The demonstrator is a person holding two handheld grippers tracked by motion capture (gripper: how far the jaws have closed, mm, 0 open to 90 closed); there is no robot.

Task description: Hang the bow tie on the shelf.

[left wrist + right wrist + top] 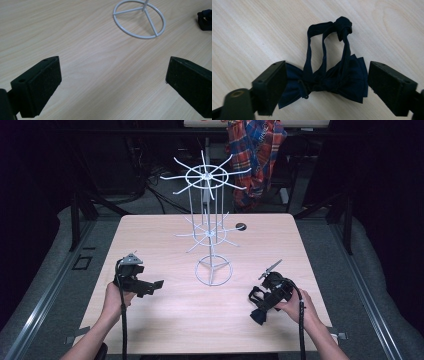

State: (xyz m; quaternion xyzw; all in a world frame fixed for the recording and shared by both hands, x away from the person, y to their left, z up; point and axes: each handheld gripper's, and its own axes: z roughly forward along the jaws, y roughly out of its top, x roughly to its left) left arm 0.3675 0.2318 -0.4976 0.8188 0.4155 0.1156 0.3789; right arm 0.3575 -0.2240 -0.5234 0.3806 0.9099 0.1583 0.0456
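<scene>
Bright sharp tabletop, dark surroundings.

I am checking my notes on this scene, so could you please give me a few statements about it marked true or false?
1. A dark bow tie lies between the jaws of the right gripper. True.
2. The left gripper is shut on the bow tie. False: its jaws stand wide apart over bare table.
3. The white wire rack stands upright on the table. True.
4. The bow tie hangs from one arm of the rack. False: it lies flat on the wood near the right gripper.
5. A plaid cloth hangs beyond the table. True.
</scene>
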